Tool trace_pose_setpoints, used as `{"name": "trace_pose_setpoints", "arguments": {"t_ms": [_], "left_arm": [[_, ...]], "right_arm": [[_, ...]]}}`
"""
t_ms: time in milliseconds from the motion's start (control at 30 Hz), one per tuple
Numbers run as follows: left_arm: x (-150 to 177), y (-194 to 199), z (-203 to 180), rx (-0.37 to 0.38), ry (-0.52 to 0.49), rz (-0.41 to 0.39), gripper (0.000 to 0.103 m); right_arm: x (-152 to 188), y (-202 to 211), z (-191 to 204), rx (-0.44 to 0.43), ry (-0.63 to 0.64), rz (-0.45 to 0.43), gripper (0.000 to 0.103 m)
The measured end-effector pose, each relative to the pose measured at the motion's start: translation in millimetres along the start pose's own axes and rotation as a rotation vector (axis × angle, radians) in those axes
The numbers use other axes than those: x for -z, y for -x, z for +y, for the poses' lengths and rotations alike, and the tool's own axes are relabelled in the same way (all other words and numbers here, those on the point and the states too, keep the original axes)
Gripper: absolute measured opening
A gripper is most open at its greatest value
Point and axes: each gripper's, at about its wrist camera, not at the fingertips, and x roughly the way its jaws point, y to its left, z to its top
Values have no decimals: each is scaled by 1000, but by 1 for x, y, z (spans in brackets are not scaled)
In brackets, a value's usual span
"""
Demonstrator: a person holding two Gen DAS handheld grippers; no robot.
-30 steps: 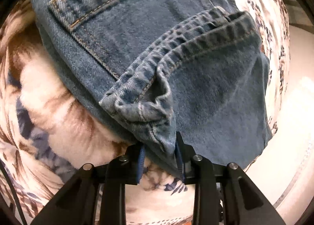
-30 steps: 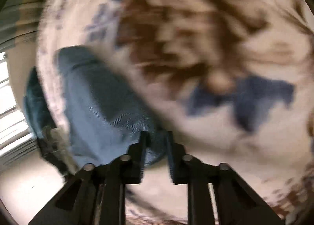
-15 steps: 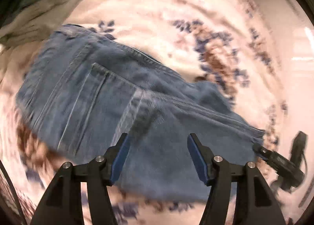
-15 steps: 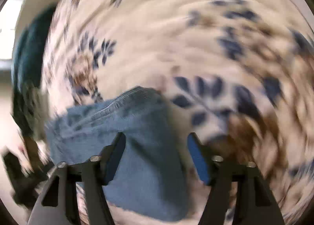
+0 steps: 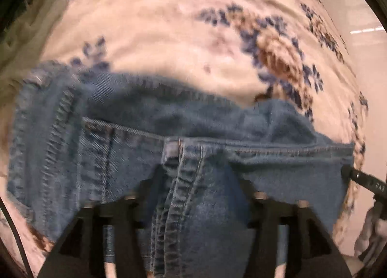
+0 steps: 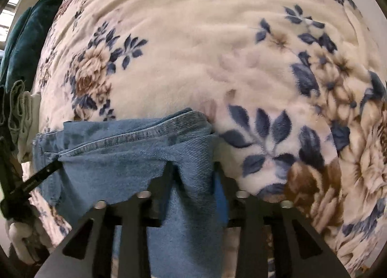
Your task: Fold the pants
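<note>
The pants (image 6: 125, 157) lie on the blanket (image 6: 217, 48); a cushion (image 6: 26, 43) sits far left.

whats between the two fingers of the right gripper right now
A fold of the blue jeans fills the gap of the right gripper, its open fingers straddling the denim on the floral blanket, seen in the right wrist view.

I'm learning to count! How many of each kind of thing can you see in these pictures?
Jeans: 1
Flowery blanket: 1
Dark teal cloth: 1
Pale green cloth: 1
Grippers: 2, left gripper and right gripper
Total: 6
</note>
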Motion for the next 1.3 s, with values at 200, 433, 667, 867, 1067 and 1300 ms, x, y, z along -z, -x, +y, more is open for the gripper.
{"name": "trace_pose_setpoints", "arguments": {"t_ms": [200, 433, 667, 867, 1067, 1300], "left_arm": [[1, 13, 14, 55, 58, -86, 18], [-19, 4, 8, -40, 17, -108, 20], [17, 60, 19, -106, 103, -209, 86], [67, 84, 68, -157, 236, -246, 102], [98, 87, 155, 47, 554, -265, 101], [115, 35, 231, 448, 974, -294, 100]], "right_arm": [[10, 1, 4, 39, 23, 15, 54], [33, 2, 11, 119, 35, -31, 65], [83, 4, 33, 268, 15, -67, 93], [128, 18, 63, 309, 6, -113, 97], [150, 27, 86, 280, 9, -124, 97], [143, 10, 95, 243, -2, -77, 98]]}}
